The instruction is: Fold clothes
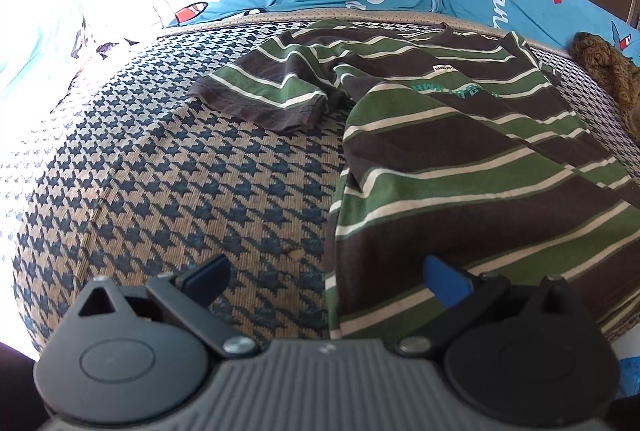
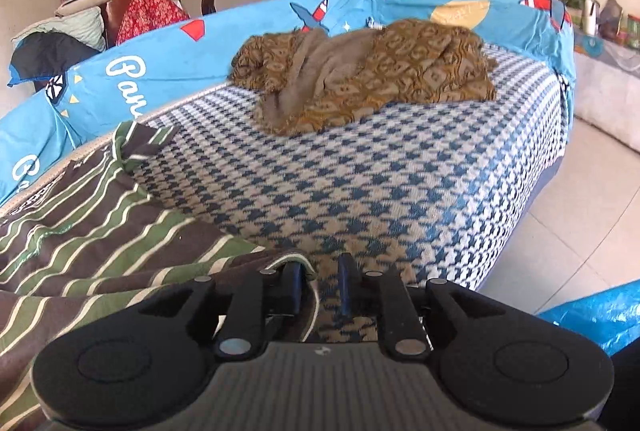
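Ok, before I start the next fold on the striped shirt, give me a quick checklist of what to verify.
1. Left gripper open, hovering over the striped shirt's hem edge: ok.
2. Right gripper gripping the hem: cannot tell; fabric curls over one finger, jaws look slightly apart.
3. Shirt lying flat: not ok; the sleeve is bunched and the body is wrinkled.
4. Brown patterned cloth apart from the shirt: ok.
5. Free houndstooth cover beside the shirt: ok.
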`<state>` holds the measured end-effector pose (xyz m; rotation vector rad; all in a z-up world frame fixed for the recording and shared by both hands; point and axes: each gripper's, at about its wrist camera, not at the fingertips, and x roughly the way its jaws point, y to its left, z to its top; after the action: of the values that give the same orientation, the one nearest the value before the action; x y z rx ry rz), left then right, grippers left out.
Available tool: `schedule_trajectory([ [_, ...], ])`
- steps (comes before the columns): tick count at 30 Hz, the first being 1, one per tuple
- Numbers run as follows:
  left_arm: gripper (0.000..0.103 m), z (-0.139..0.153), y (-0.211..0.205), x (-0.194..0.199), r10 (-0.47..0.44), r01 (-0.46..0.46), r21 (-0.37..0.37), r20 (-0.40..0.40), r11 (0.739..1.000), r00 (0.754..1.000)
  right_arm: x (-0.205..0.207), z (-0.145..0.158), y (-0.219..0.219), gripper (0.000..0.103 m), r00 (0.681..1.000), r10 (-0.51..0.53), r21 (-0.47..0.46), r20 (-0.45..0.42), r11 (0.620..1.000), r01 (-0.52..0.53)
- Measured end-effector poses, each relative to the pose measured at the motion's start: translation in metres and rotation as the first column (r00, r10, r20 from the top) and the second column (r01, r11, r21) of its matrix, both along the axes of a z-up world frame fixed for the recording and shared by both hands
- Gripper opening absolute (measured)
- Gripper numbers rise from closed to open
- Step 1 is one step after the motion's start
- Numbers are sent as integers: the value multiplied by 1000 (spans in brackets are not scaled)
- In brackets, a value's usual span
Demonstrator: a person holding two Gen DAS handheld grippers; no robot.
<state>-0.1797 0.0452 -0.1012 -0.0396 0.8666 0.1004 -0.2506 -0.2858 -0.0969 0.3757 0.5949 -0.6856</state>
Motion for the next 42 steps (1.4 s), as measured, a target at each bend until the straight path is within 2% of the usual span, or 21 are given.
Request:
schedule_trajectory([
  [1,103,0,3,-2,5,-5,-6,-3,1000,1000,0,-2,0,19,1000,-8,8,-25,1000,8],
  [3,103,0,9,-6,16,-16,-23,-11,1000,1000,-2,-4,2,32,998,-24,6,-52,1000,24],
  [9,103,-1,18,-14,35,-36,-41,-22,999,999,-14,4,21,40,996,-3,-35,-88,999,0],
  [16,103,-2,22,-23,38,-39,-35,-28,999,999,-31,18,41,40,998,36,-52,-41,998,-39],
  [20,103,-5,28,-22,70,-71,-16,-45,997,997,-41,23,53,40,993,121,-7,16,993,-121],
  [22,103,-7,29,-21,81,-82,-10,-52,997,995,-40,21,62,40,980,195,30,40,980,-196],
  [26,103,-6,31,-21,83,-83,-4,-49,997,995,-34,15,81,40,920,379,138,100,910,-390],
  [31,103,-4,38,-23,112,-113,-11,-42,994,993,-25,6,119,40,803,583,194,125,779,-596],
  [39,103,1,43,-26,119,-120,-16,-22,993,993,-21,-9,180,40,613,769,278,179,558,-782],
  [42,103,2,44,-28,118,-118,-22,-18,993,993,-19,-15,197,40,576,797,306,181,510,-804],
])
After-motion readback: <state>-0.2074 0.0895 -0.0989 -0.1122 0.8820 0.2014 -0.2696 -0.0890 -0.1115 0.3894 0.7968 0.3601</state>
